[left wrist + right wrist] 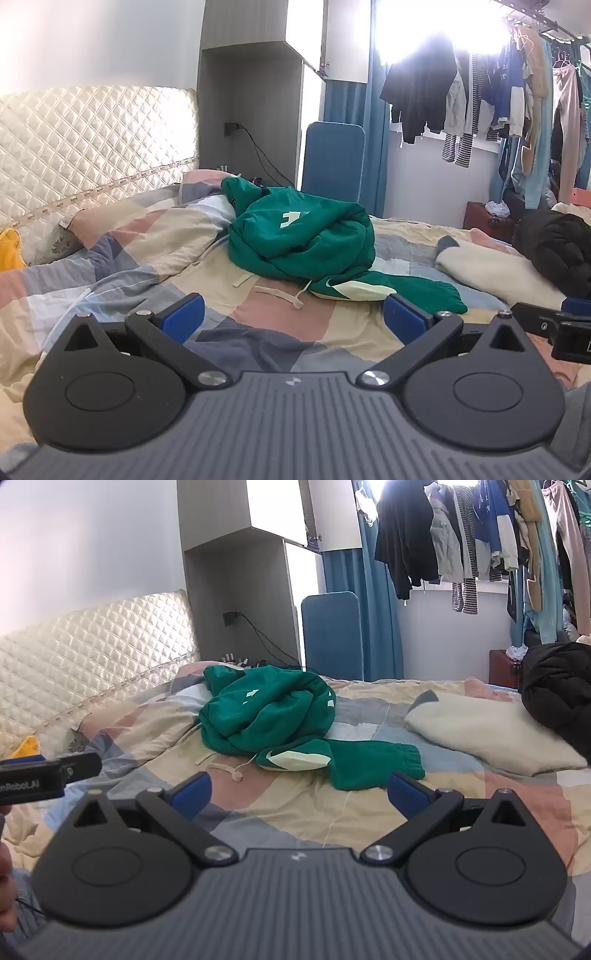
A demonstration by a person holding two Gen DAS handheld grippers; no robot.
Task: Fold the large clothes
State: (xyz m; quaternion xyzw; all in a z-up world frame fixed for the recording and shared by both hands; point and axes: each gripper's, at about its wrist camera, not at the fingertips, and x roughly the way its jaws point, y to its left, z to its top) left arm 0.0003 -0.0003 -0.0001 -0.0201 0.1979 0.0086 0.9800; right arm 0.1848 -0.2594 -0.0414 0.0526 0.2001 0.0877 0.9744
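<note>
- The green hoodie [303, 240] lies in a crumpled heap near the middle of the bed [280, 317], on the patchwork quilt, with one sleeve [373, 764] trailing out toward the near right and its pale drawcords [284, 295] loose on the quilt beside it.
- The left gripper [293, 319] hangs above the quilt short of the heap, jaws spread wide with nothing between them; its blue pads [183, 319] frame bare quilt only.
- The right gripper [298, 794] sits just beside it, likewise wide apart and empty, with the sleeve cuff just past its right pad.
- Both tilt slightly downward toward the garment, which I read as a ready stance before the first grasp: folding has not begun, since the hoodie is bunched, not spread.
- Likely the heap must first be lifted and laid flat; the sleeve is the nearest free edge to catch.
- Open room: a broad stretch of quilt lies between the grippers and the hoodie, enough to spread it.
- Limits: a cream blanket [491, 731] and a black jacket [557, 686] crowd the right side, the pillow and headboard [92, 147] close the left, and the far edge meets a blue panel [332, 158].
</note>
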